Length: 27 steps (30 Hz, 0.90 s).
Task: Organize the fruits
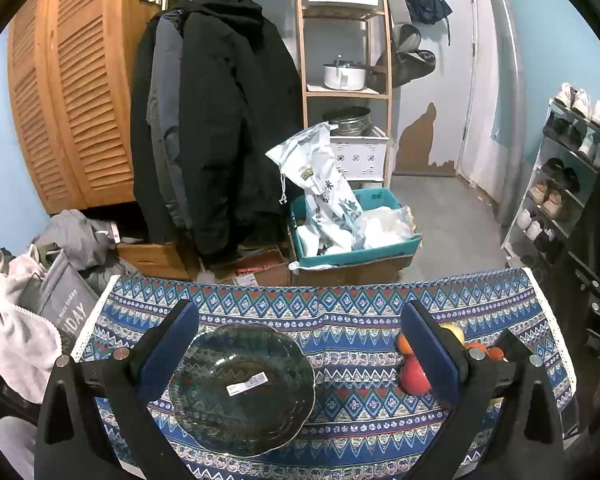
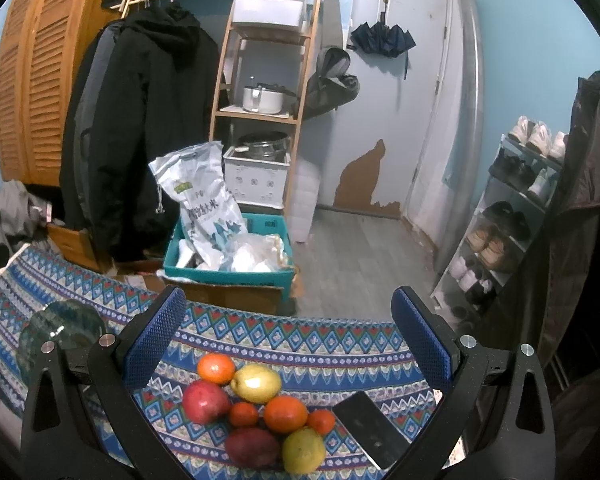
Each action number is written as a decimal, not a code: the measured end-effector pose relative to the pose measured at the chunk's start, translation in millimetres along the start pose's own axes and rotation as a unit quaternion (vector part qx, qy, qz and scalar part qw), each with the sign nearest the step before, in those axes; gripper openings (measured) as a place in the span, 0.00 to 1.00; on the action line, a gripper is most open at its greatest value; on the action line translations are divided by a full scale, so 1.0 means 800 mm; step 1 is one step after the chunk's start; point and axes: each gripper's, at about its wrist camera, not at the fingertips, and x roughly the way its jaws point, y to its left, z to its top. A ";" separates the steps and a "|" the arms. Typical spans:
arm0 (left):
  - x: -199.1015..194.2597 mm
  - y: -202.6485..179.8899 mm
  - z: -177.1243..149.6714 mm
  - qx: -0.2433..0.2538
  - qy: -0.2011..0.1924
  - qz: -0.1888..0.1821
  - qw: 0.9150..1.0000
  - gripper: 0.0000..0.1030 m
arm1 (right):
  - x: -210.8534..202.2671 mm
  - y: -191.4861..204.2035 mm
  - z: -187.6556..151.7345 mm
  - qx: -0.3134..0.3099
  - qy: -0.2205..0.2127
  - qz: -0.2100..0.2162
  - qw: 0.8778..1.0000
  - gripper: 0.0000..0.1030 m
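Nothing looks sorted yet: the glass plate (image 1: 242, 388) lies bare, and the fruit pile (image 2: 256, 412) sits beside the plate (a phone (image 2: 370, 428) touching it). The left gripper (image 1: 300, 352) and right gripper (image 2: 288, 344) hover wide open, holding nothing.

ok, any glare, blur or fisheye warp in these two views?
Left wrist: sharp; glare patch on the white label of the plate; shelf posts bow from fisheye warp. Right wrist: bright highlights on the lemon, floor by the door slightly soft, door frame curved, black vignette at the corners of both views.
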 end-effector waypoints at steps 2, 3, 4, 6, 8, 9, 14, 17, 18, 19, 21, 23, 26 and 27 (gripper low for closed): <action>-0.003 -0.001 -0.002 0.000 -0.001 0.000 1.000 0.99 | -0.002 -0.001 0.002 0.000 0.002 0.000 1.000 0.98; -0.004 -0.001 -0.002 0.000 -0.001 0.000 1.000 0.99 | -0.002 -0.002 0.002 0.001 0.003 0.000 1.000 0.98; -0.005 -0.001 -0.002 0.000 -0.002 -0.001 1.000 0.99 | -0.002 -0.003 0.001 0.001 0.004 0.000 1.000 0.98; -0.006 -0.002 -0.002 0.001 -0.001 -0.002 1.000 0.99 | -0.001 -0.004 0.003 0.002 0.006 0.000 1.000 0.98; -0.006 -0.001 -0.002 0.000 -0.002 -0.002 1.000 0.99 | -0.001 -0.003 0.004 0.001 0.007 -0.001 1.000 0.98; -0.006 -0.001 -0.001 0.000 -0.002 -0.002 1.000 0.99 | -0.001 -0.002 0.004 0.000 0.007 -0.001 1.000 0.98; -0.006 -0.002 -0.003 0.000 -0.002 -0.003 1.000 0.99 | -0.001 -0.003 0.003 0.001 0.007 0.000 1.000 0.98; -0.006 -0.002 -0.002 0.001 -0.002 -0.003 1.000 0.99 | 0.000 -0.002 0.001 0.000 0.006 0.003 1.000 0.98; -0.006 -0.002 -0.002 0.000 -0.002 -0.003 1.000 0.99 | 0.000 -0.002 0.001 0.000 0.006 0.003 1.000 0.98; -0.006 -0.002 -0.002 0.000 -0.002 -0.002 1.000 0.99 | 0.000 -0.002 0.001 0.000 0.006 0.004 1.000 0.98; -0.006 -0.002 -0.003 0.000 -0.002 -0.003 1.000 0.99 | 0.000 -0.002 0.000 0.000 0.007 0.003 1.000 0.98; -0.007 -0.002 -0.002 0.000 -0.002 -0.002 1.000 0.99 | 0.001 -0.002 0.000 0.002 0.008 0.003 1.000 0.98; -0.006 -0.003 -0.003 0.000 -0.002 -0.002 1.000 0.99 | 0.002 -0.001 0.000 0.005 0.010 0.004 1.000 0.98; -0.006 -0.003 -0.003 0.000 -0.002 -0.002 1.000 0.99 | 0.002 -0.001 0.000 0.006 0.011 0.004 1.000 0.98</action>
